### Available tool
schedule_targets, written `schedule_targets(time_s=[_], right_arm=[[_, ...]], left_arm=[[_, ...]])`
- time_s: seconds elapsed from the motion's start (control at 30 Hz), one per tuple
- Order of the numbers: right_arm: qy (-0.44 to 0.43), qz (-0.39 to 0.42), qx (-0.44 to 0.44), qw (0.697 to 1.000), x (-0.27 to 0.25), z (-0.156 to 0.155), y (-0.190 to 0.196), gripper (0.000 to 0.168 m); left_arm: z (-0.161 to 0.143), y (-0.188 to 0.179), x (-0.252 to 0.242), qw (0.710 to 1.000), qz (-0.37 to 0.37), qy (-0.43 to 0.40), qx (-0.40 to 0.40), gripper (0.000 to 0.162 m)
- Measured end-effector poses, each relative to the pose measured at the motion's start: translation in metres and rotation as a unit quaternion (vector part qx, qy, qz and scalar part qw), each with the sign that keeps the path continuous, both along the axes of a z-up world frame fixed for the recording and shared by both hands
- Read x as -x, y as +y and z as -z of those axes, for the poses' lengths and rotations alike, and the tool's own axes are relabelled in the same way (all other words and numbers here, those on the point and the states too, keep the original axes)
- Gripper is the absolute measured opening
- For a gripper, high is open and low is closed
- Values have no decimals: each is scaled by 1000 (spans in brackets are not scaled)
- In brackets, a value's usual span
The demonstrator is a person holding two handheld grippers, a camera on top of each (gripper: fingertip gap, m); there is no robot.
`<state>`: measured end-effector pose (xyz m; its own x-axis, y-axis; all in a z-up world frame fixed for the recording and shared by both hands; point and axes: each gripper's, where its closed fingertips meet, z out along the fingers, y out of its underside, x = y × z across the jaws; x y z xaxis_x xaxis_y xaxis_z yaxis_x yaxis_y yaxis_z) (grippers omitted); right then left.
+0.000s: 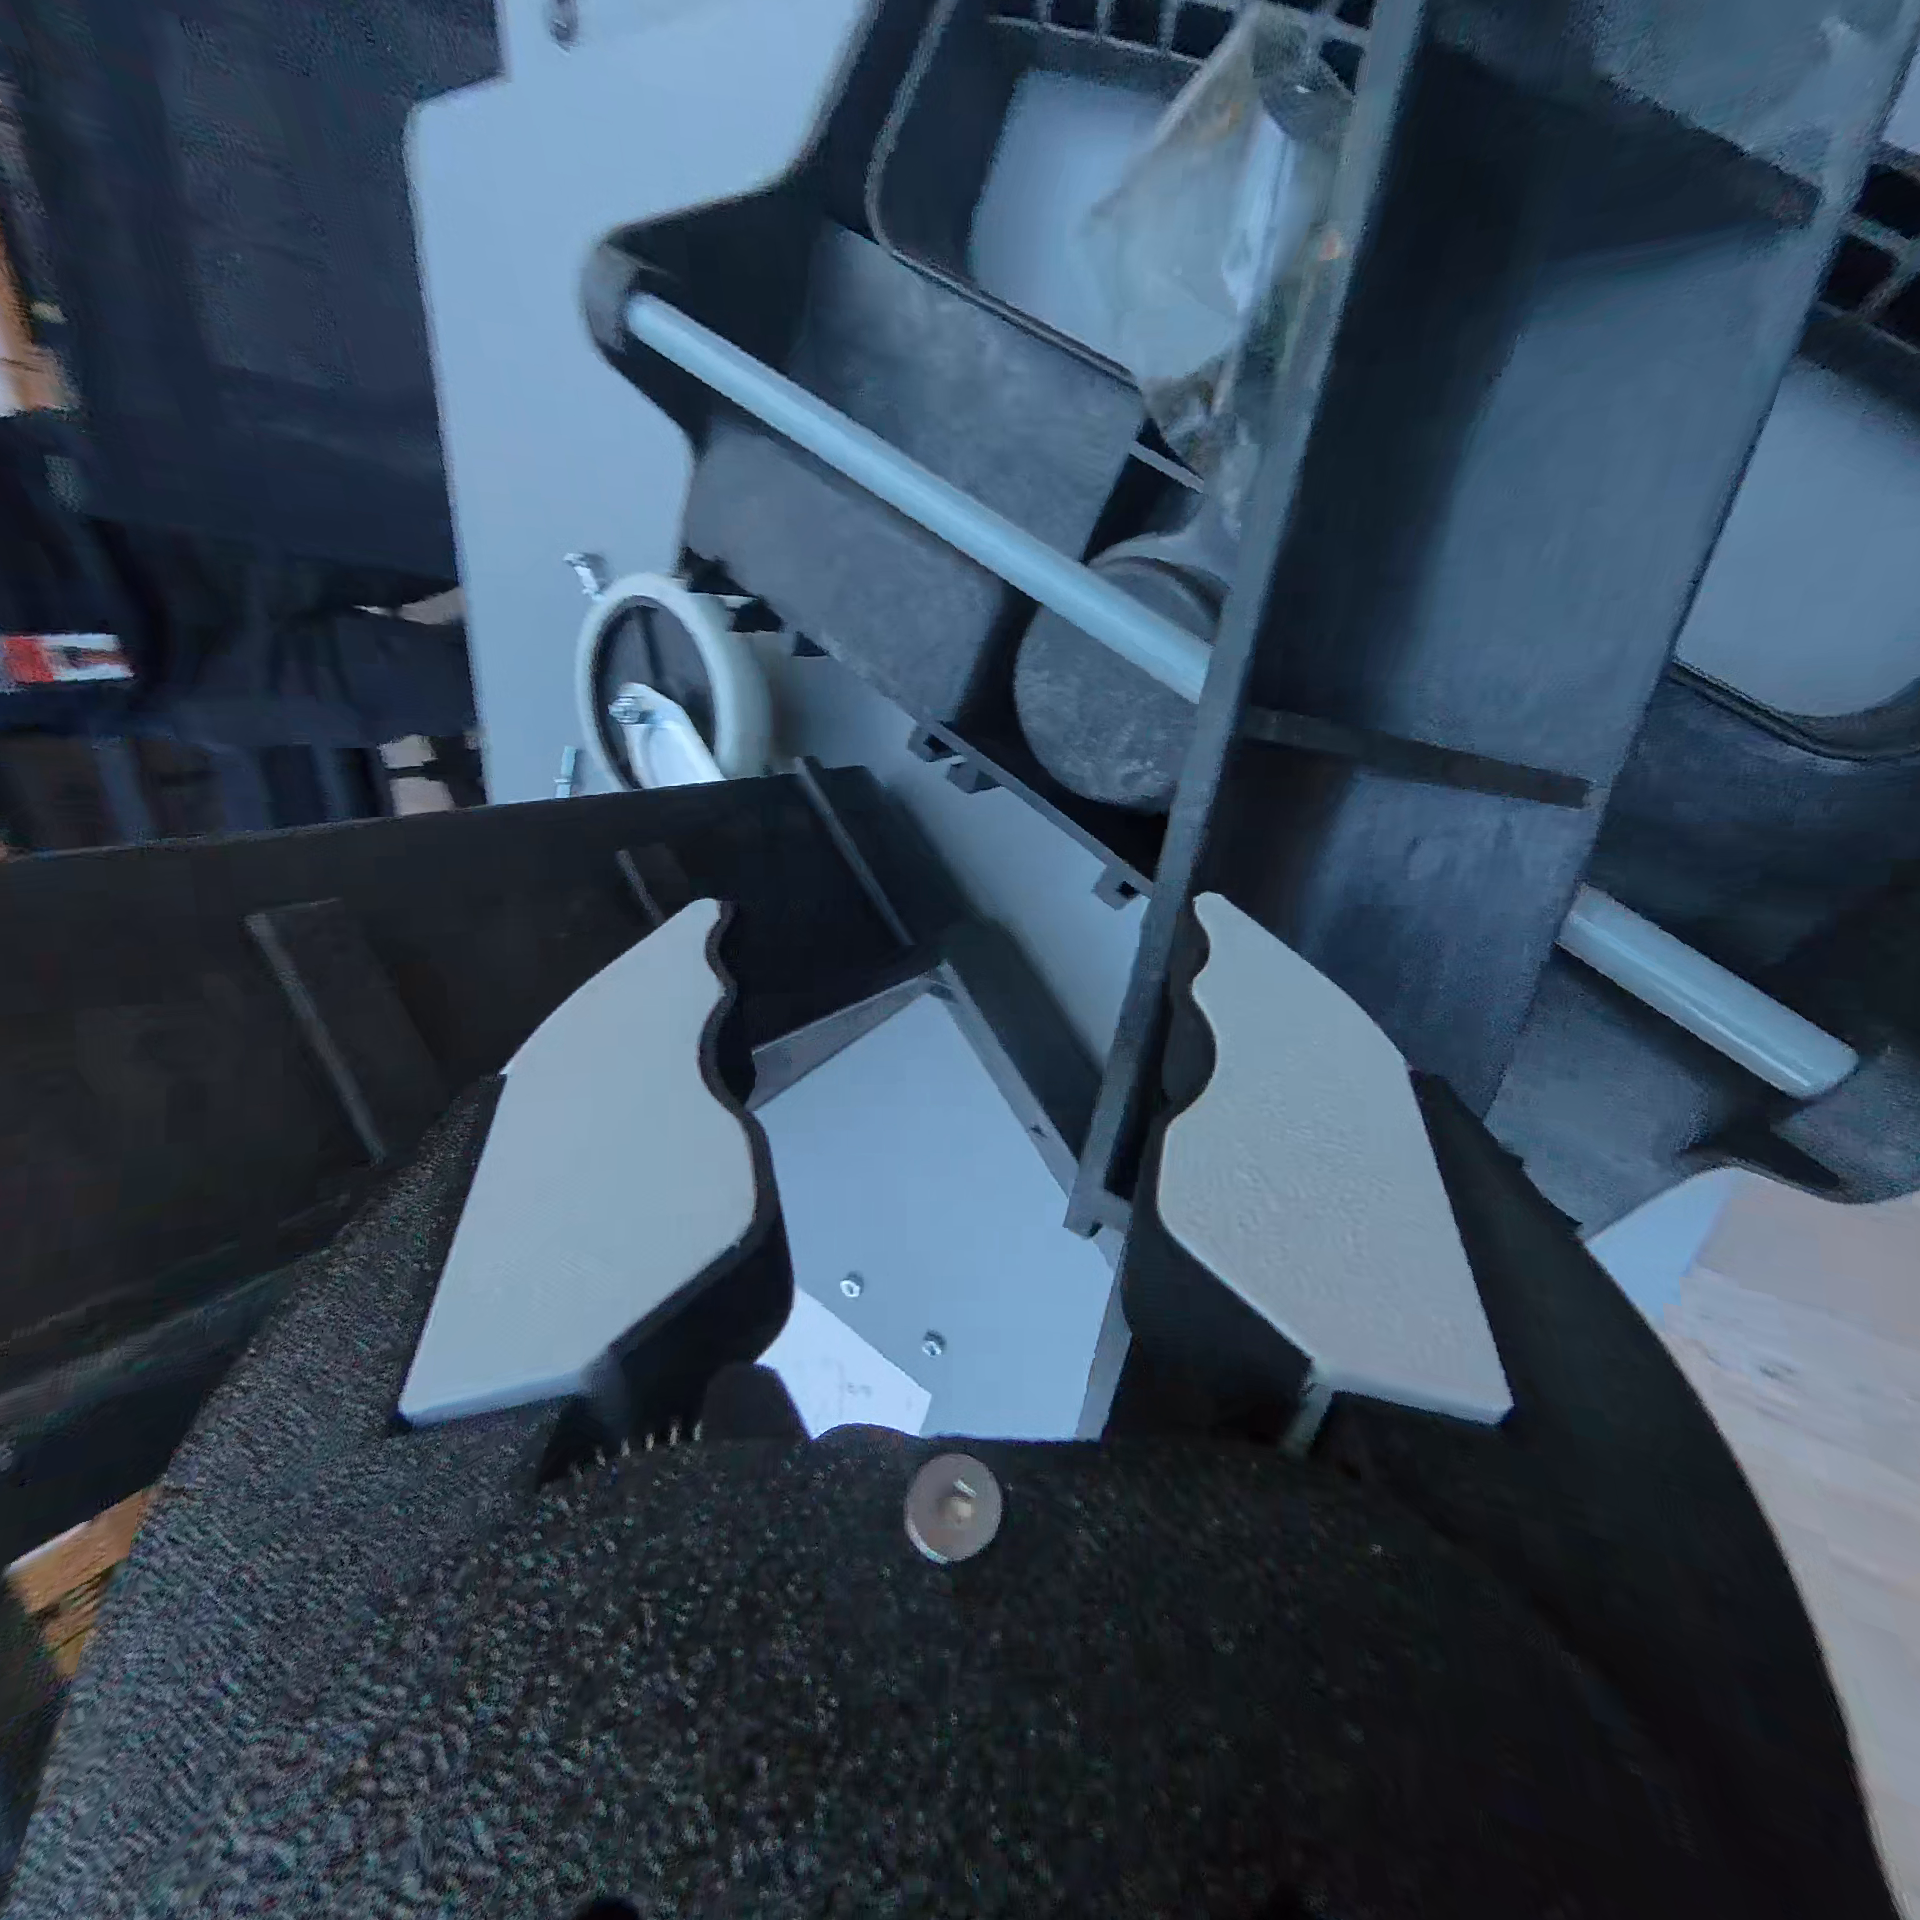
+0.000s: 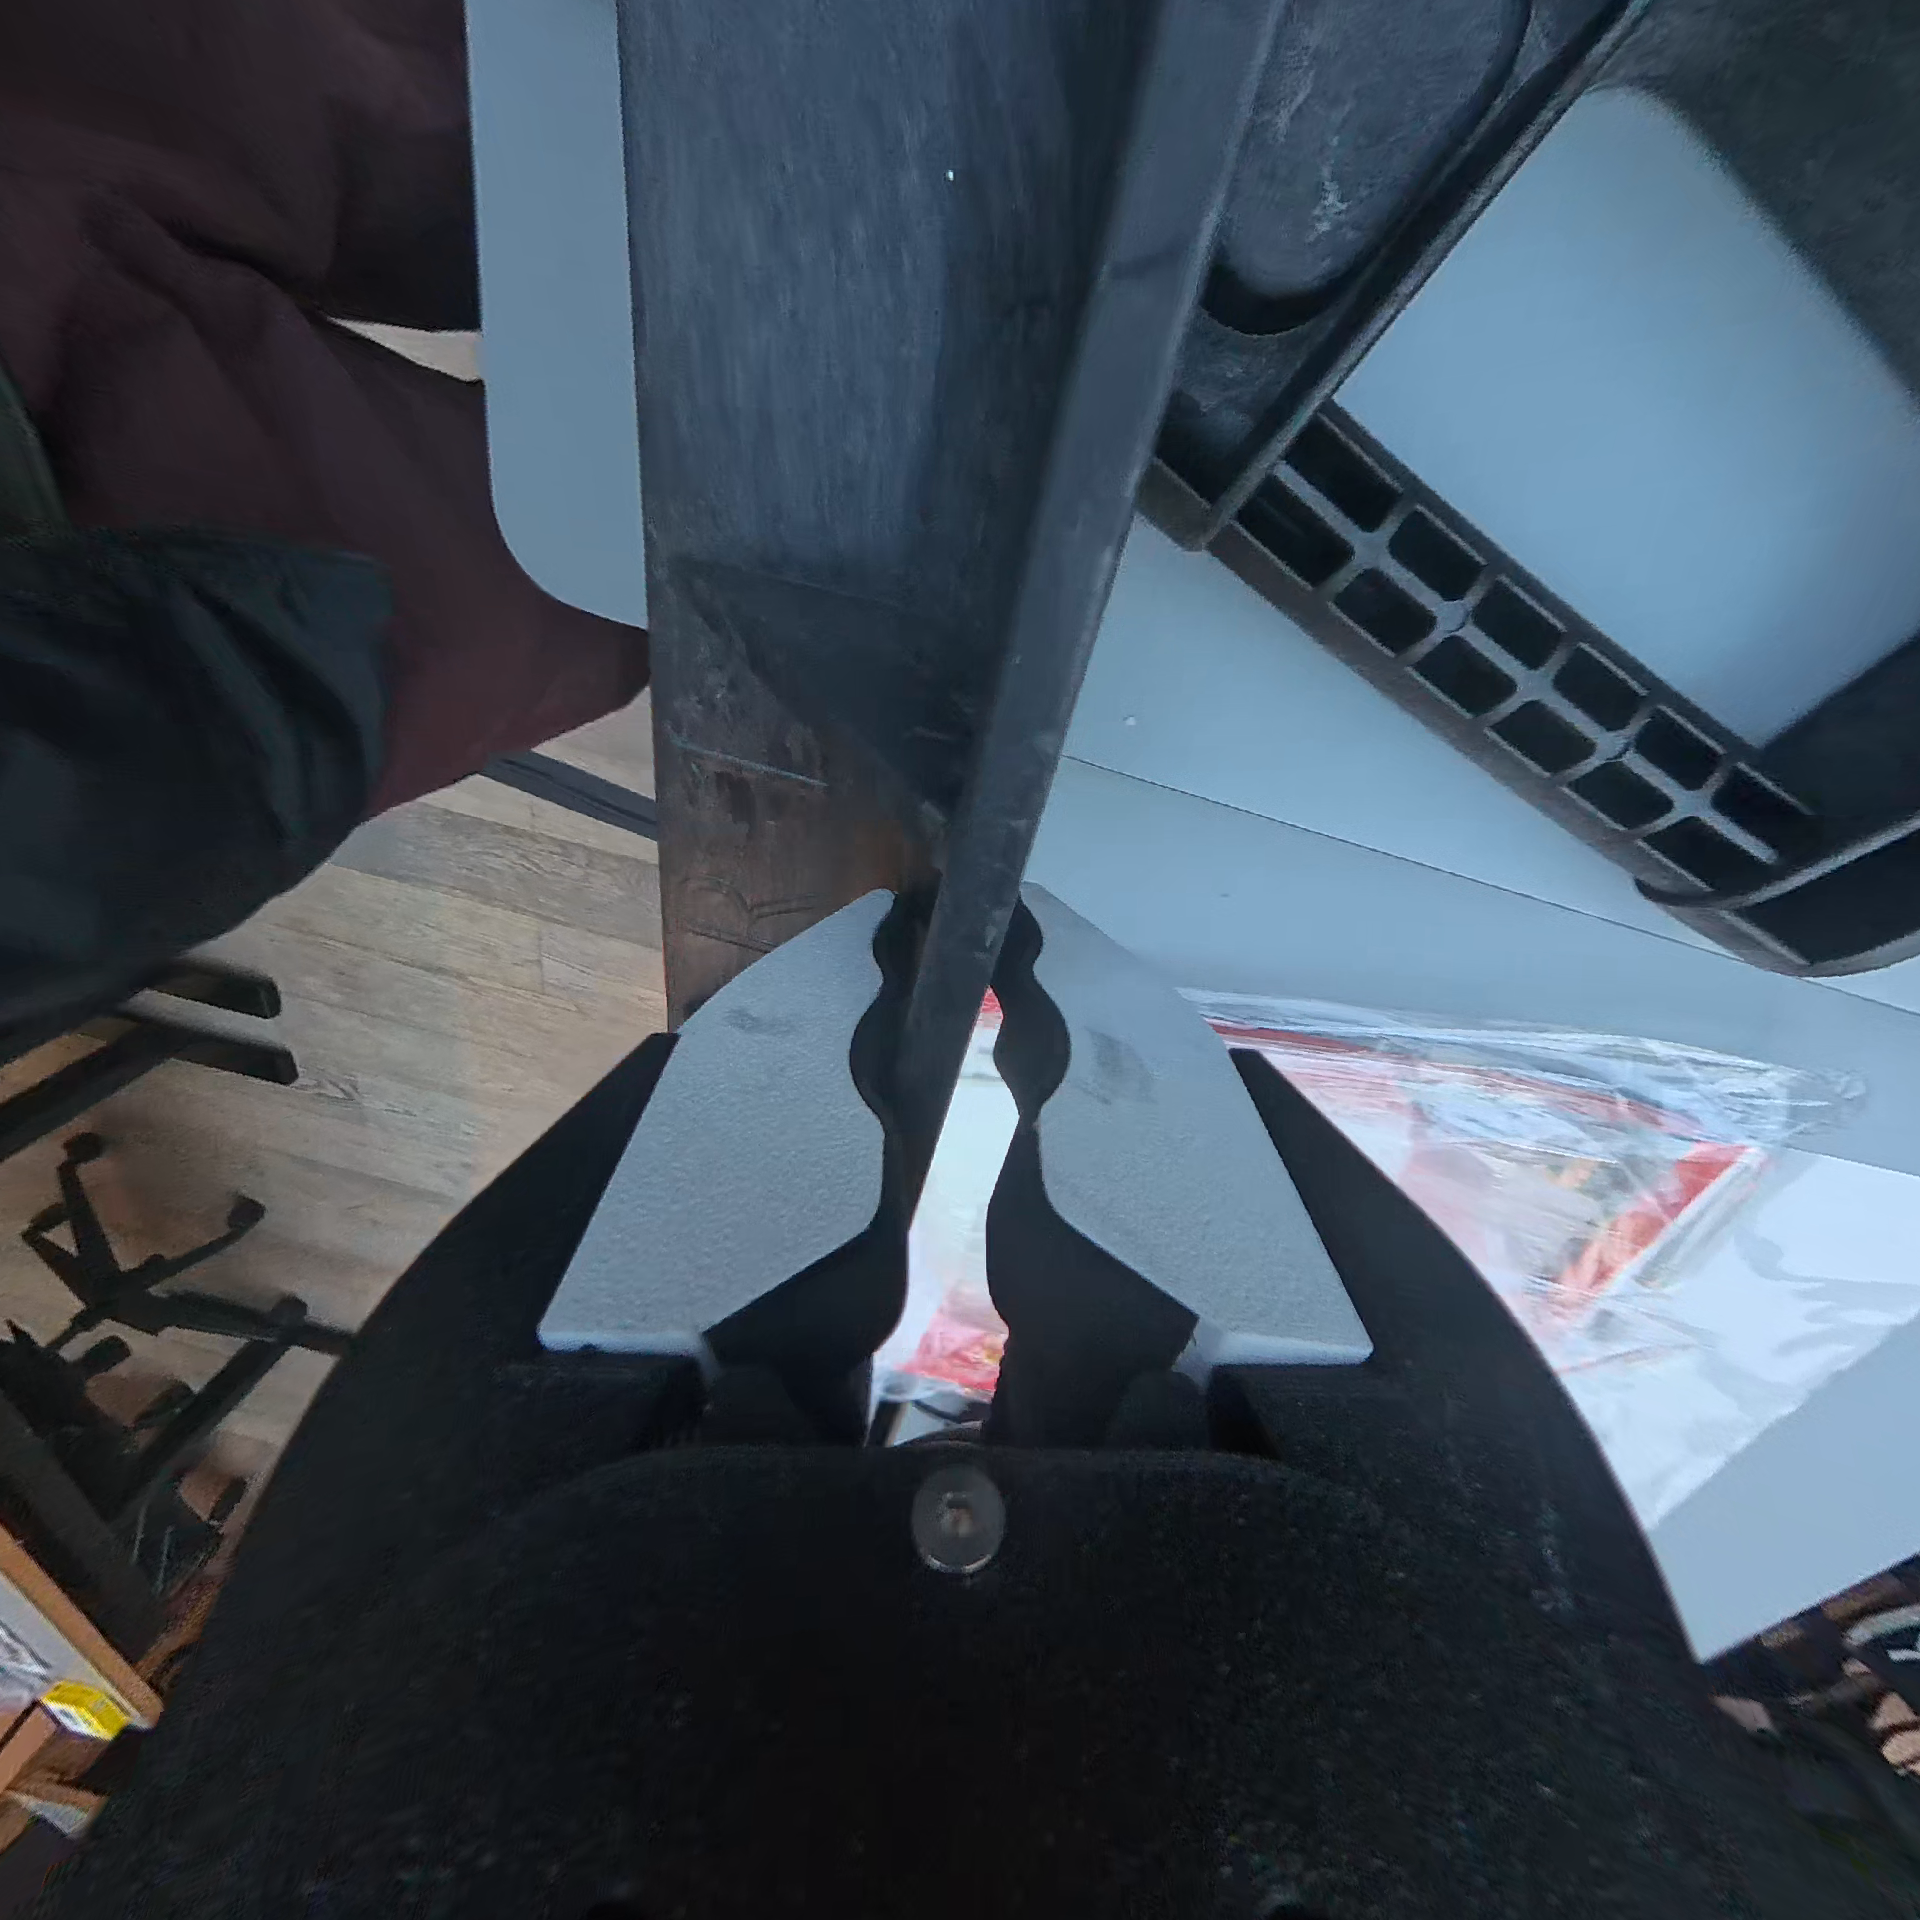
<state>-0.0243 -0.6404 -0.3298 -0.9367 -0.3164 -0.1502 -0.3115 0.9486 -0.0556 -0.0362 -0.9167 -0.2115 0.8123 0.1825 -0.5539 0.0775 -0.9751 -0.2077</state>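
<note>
The right gripper point(image 2: 961, 1023) pinches the thin edge of a black panel point(image 2: 831, 364) that runs straight away from it over the bench point(image 2: 1351, 883), while the left gripper point(image 1: 961, 1023) is spread, its right finger point(image 1: 1299, 1143) touching this panel.

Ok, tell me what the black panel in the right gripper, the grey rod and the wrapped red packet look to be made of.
Black panel: apparently moulded plastic, matte, scuffed, with a thin straight edge. The right gripper is shut on that edge.
Grey rod: probably painted metal tube; smooth, even, satin sheen.
Red packet: printed paper or card in clear film, judging by the glossy wrinkles.
</note>
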Motion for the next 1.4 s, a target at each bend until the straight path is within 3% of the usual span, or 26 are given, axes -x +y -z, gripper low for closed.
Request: schedule_targets(time_s=[0.1, 0.17, 0.27, 0.33, 0.43, 0.5, 0.53, 0.6, 0.67, 0.73, 0.77, 0.8, 0.97, 1.23, 1.4], right_arm=[[-10, 3, 3, 1000, -13, 1, 4, 17], [-26, 15, 4, 1000, -22, -1, 5, 17], [-57, 38, 11, 998, -40, -4, 3, 16], [-86, 49, 14, 995, -53, -6, 1, 16], [-125, 65, 15, 990, -74, -8, -3, 16], [-141, 77, 18, 987, -84, -9, -6, 16], [-151, 89, 20, 984, -90, -10, -8, 16], [-167, 117, 29, 979, -101, -12, -13, 16], [-174, 142, 42, 973, -113, -14, -18, 16], [-180, 166, 55, 968, -128, -16, -24, 16], [-182, 178, 60, 965, -136, -16, -28, 16], [-183, 188, 64, 963, -145, -17, -31, 16], [-205, 266, 84, 938, -190, -20, -56, 16], [-194, 383, 124, 894, -242, -20, -107, 17], [-133, 396, 134, 899, -257, -15, -125, 20]], left_arm=[[-39, -5, -1, 996, -28, 70, -38, 78], [-68, -7, -13, 984, -86, 100, -123, 79], [-85, -4, -57, 926, -177, 144, -300, 79], [-58, 7, -98, 898, -207, 169, -350, 77], [21, 54, -155, 919, -198, 151, -304, 75], [49, 92, -180, 905, -215, 122, -346, 67], [55, 108, -187, 879, -245, 96, -398, 65], [65, 120, -193, 792, -346, 36, -502, 61], [76, 122, -196, 671, -424, -35, -607, 58], [74, 118, -192, 546, -444, -82, -706, 58], [71, 119, -190, 511, -430, -104, -737, 56], [68, 119, -188, 494, -417, -116, -754, 53], [77, 141, -211, 472, -383, -209, -766, 42], [85, 115, -230, 536, -394, -184, -723, 24], [93, 97, -241, 535, -411, -227, -703, 15]])
